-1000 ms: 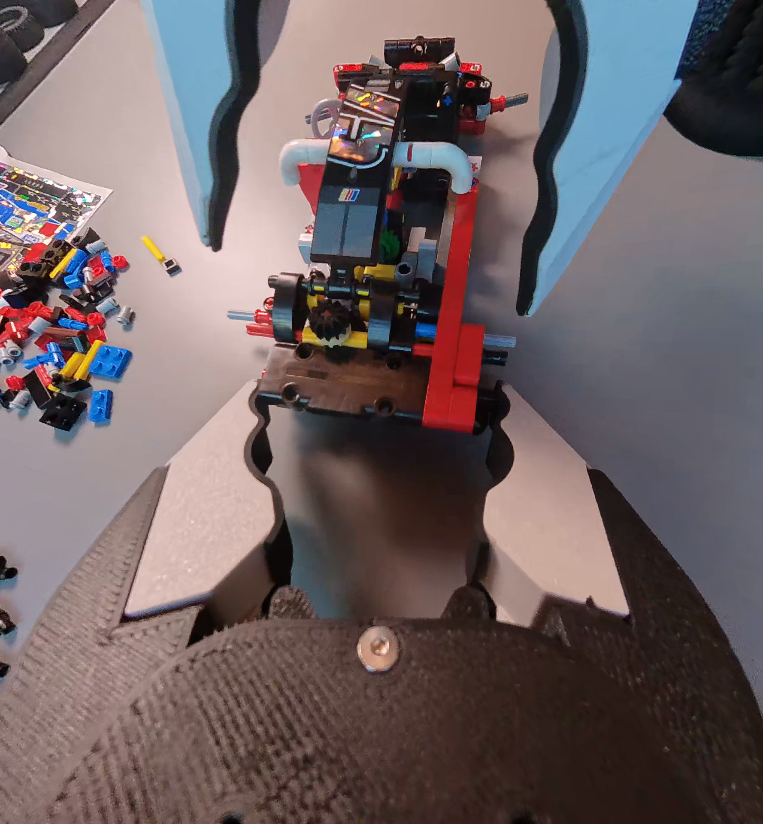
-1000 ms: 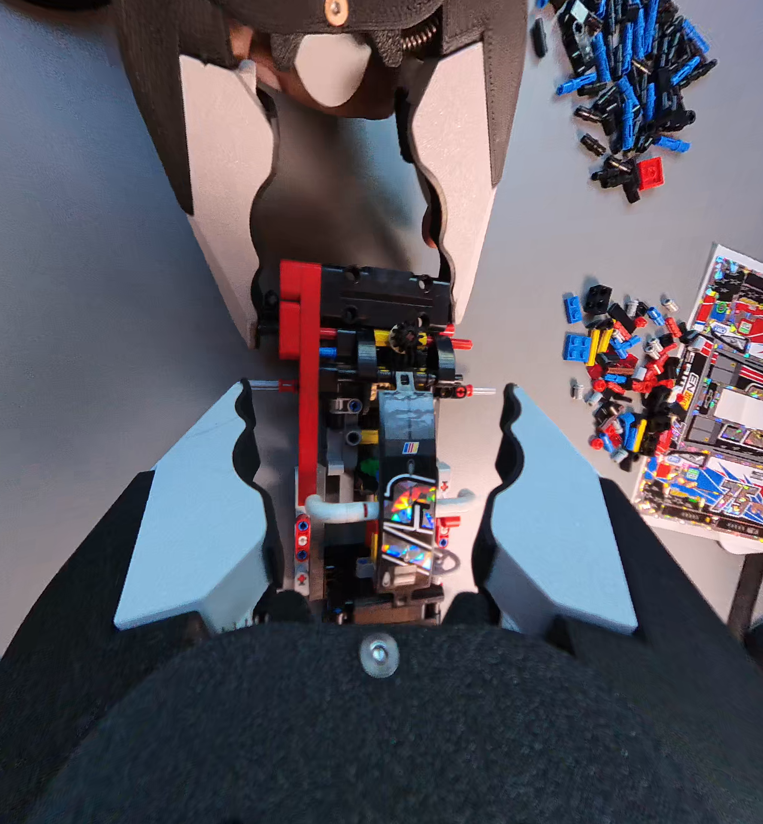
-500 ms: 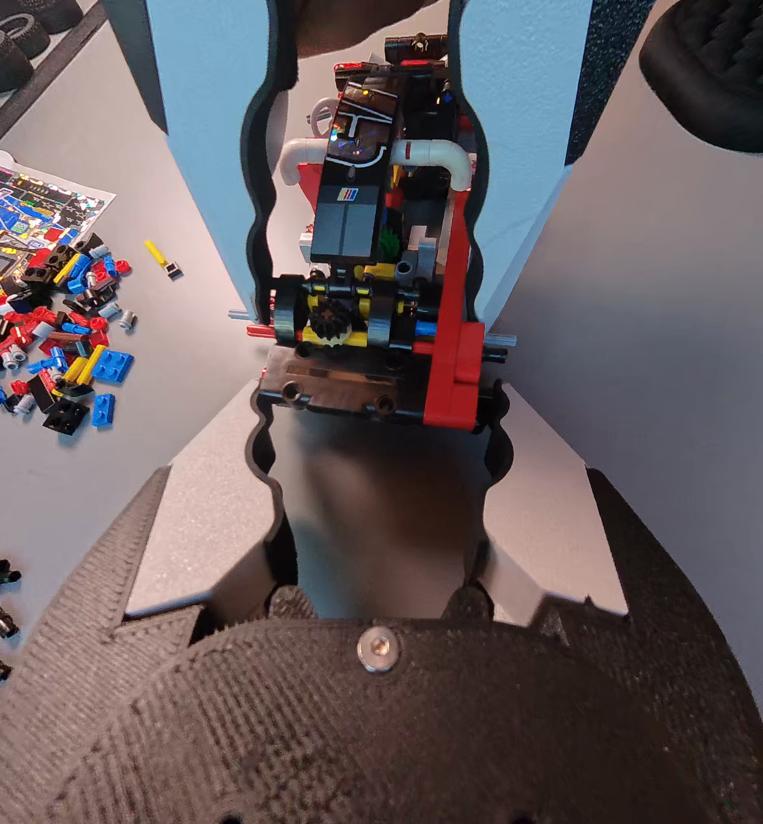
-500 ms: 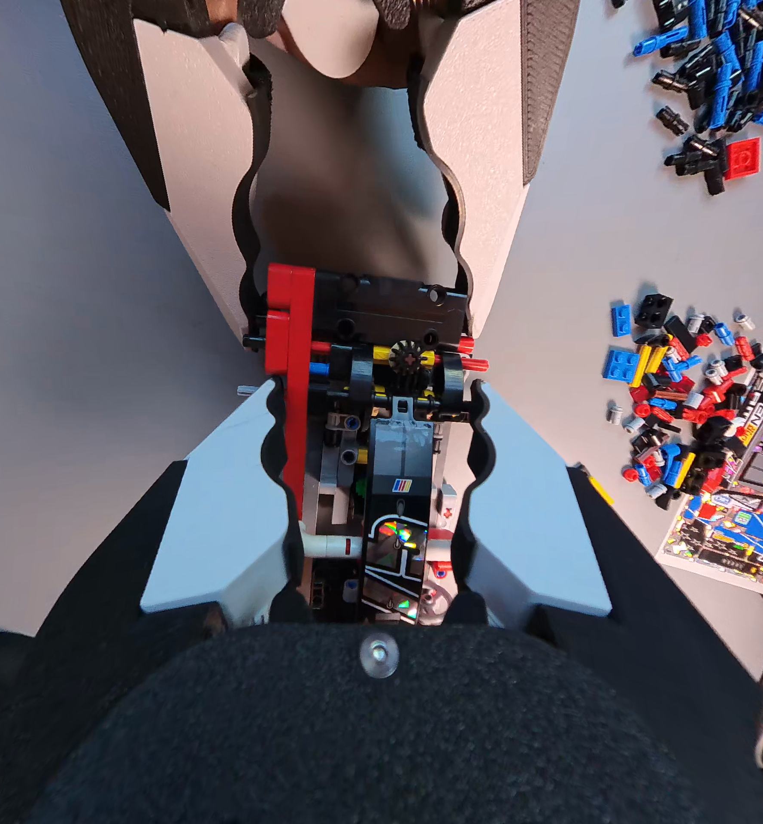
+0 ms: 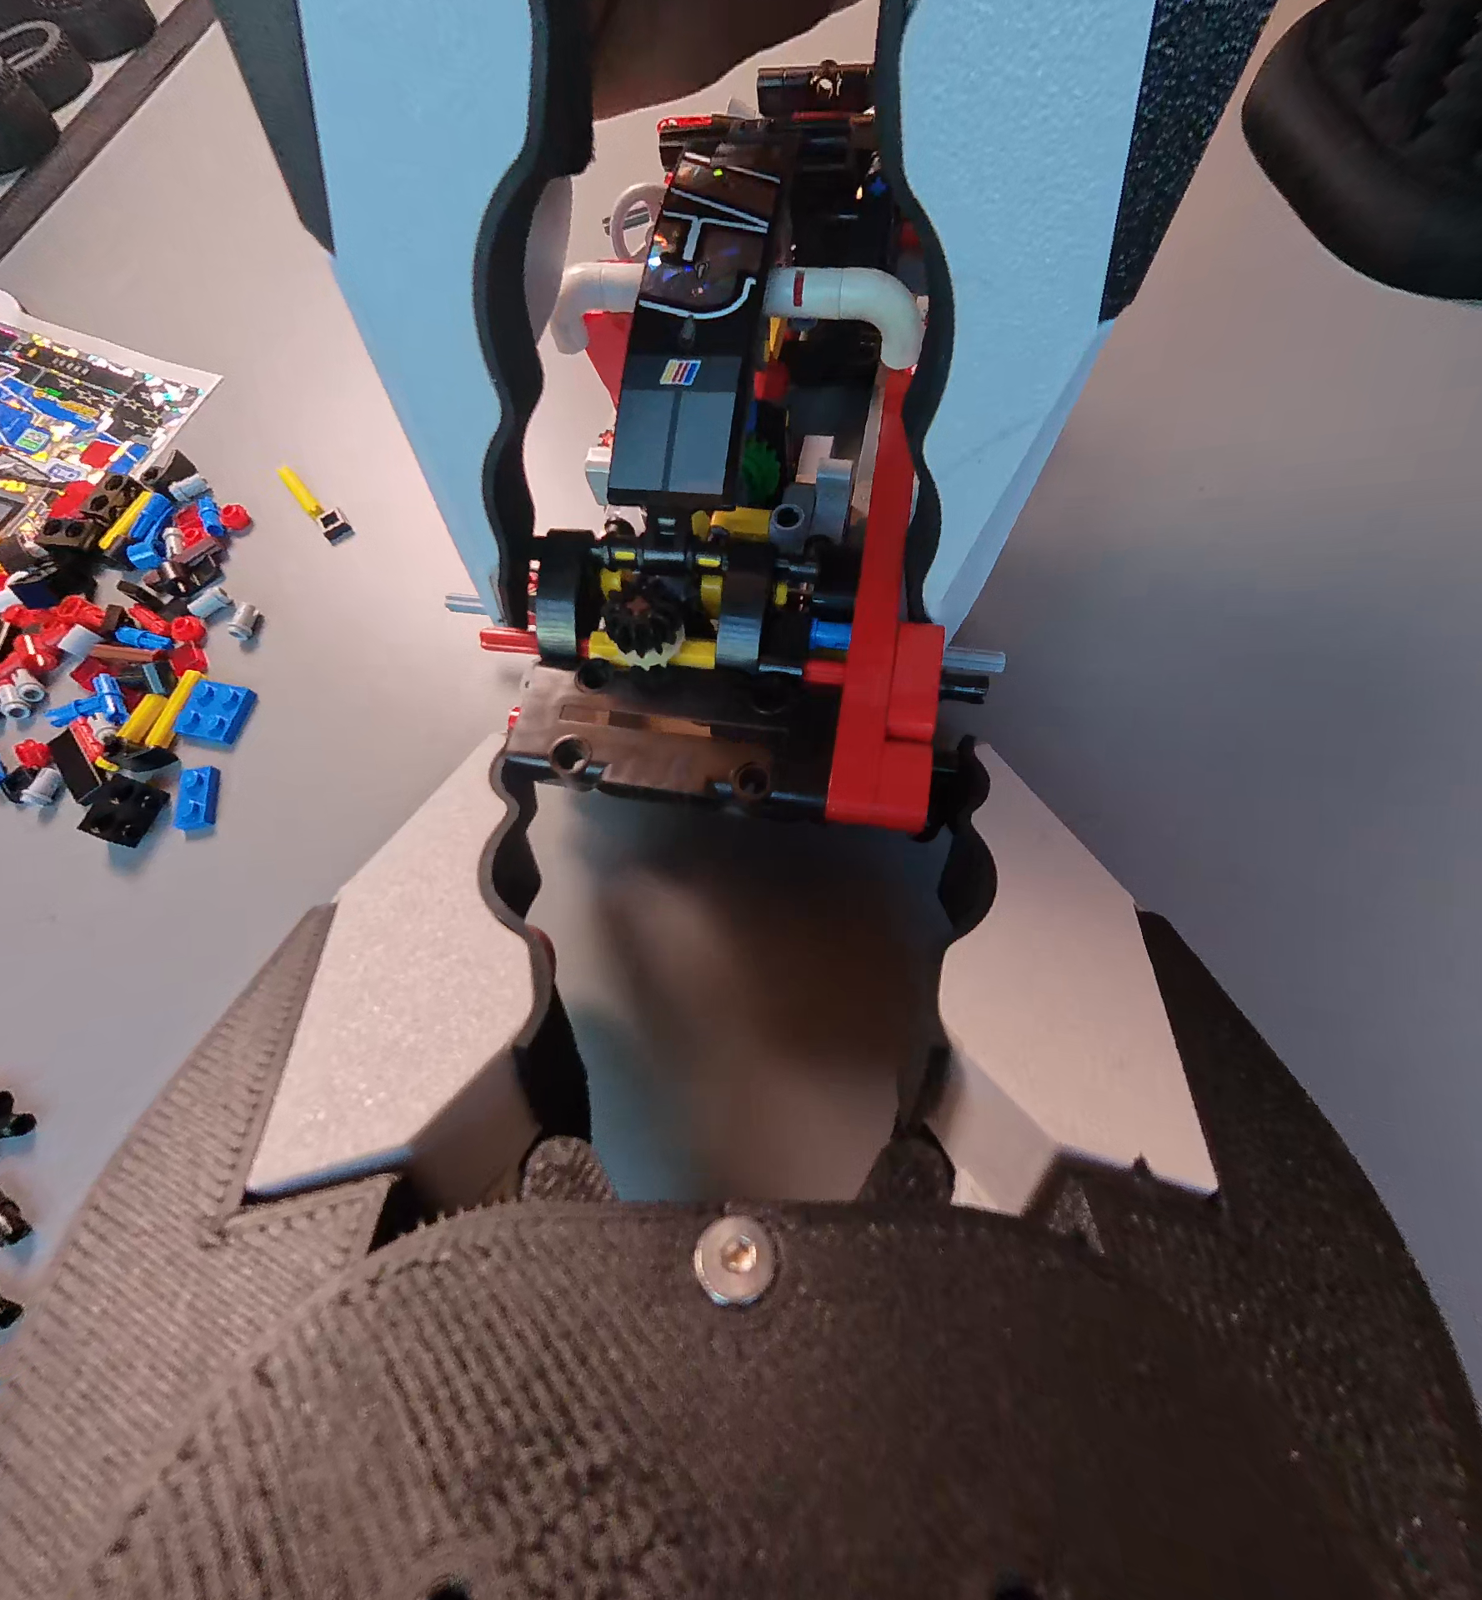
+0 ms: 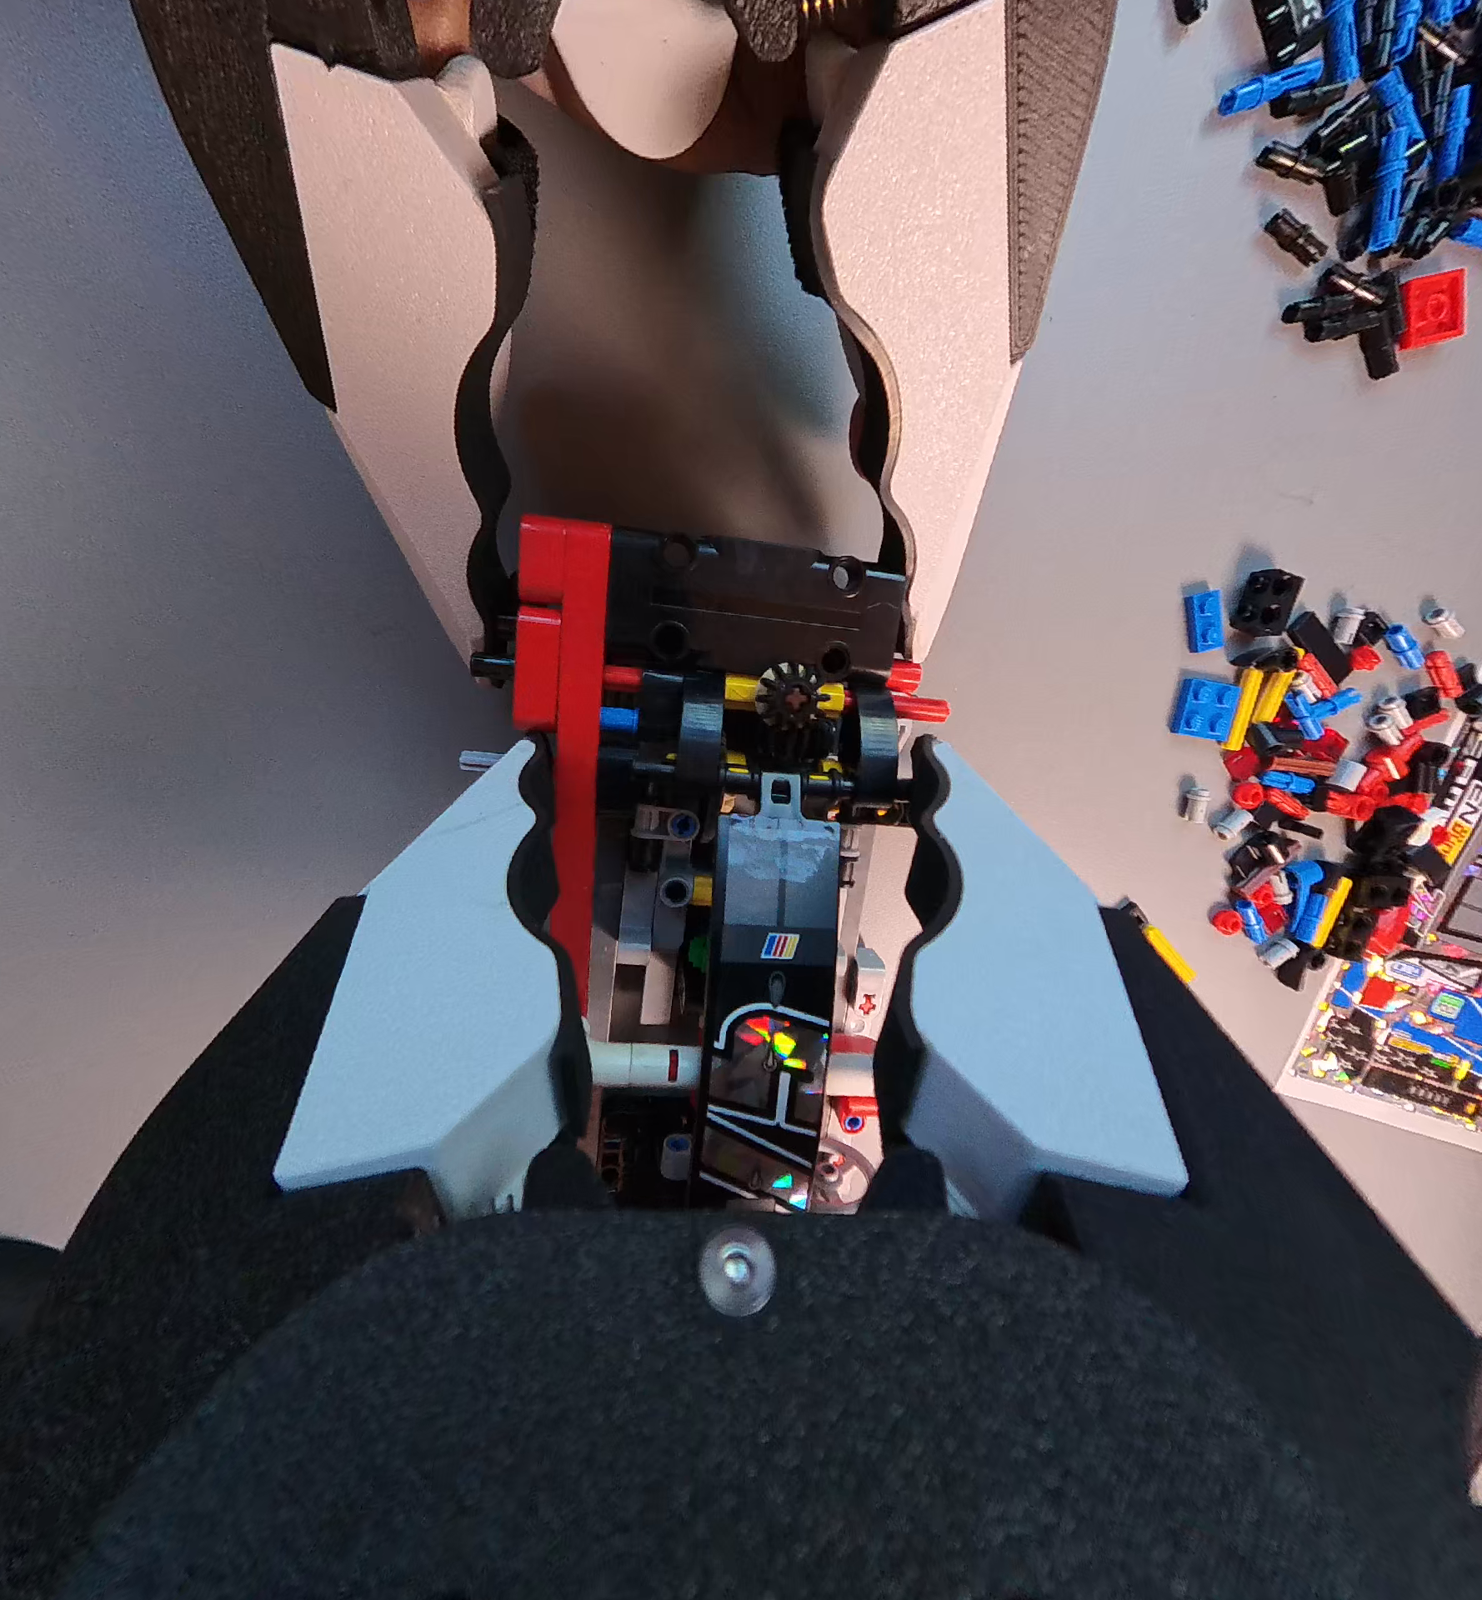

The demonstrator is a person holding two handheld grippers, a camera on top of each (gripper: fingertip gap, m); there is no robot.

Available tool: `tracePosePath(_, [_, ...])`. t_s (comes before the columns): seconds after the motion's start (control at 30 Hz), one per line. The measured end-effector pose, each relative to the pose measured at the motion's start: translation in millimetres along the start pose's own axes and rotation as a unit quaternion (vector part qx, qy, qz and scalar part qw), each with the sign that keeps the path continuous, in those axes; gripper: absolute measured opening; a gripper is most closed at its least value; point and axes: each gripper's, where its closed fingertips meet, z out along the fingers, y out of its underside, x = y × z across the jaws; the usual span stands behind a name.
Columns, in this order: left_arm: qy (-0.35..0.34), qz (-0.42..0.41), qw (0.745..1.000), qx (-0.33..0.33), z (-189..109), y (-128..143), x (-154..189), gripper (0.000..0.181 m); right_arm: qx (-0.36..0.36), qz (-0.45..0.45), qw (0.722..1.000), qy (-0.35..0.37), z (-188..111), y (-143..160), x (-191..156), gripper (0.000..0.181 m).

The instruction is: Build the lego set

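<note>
Red-and-black brick car chassis (image 5: 720, 554) now clamped both ends: grey-fingered left gripper (image 5: 733, 783) held; blue-fingered right gripper (image 6: 733, 801) closed from open. Ready to lift.

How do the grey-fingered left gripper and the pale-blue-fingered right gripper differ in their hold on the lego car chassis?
The left gripper grips only the lego car chassis's black end plate with its tips. The right gripper reaches far along the chassis sides, its fingers flanking most of the body. Left fingers grey, right pale blue. Both are closed on the same model.

Black-and-red lego car (image 5: 720, 554), holographic sticker sheet (image 6: 1448, 1030), grey table (image 5: 1240, 606).
</note>
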Motion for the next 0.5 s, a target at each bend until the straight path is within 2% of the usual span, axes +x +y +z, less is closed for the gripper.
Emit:
tracePosePath(0.13, [0.004, -0.003, 1.0, 0.002, 0.0, -0.5, 0.2, 0.096, -0.006, 0.005, 1.0, -0.001, -1.0, 0.5, -1.4, 0.084])
tracePosePath(0.2, [-0.002, 0.002, 1.0, 0.001, 0.3, -0.5, -0.2, 0.097, -0.004, 0.018, 1.0, -0.023, -2.5, -4.5, -9.0, 0.101])
tracePosePath(0.3, [-0.002, 0.003, 1.0, 0.001, 0.1, -0.6, 0.2, 0.097, -0.017, 0.011, 1.0, 0.002, -3.2, -6.3, -0.4, 0.095])
tracePosePath(0.5, [-0.008, -0.004, 1.0, 0.0, 0.5, -0.9, 0.6, 0.097, -0.046, 0.016, 0.999, -0.017, 0.3, -5.5, -2.1, 0.09])
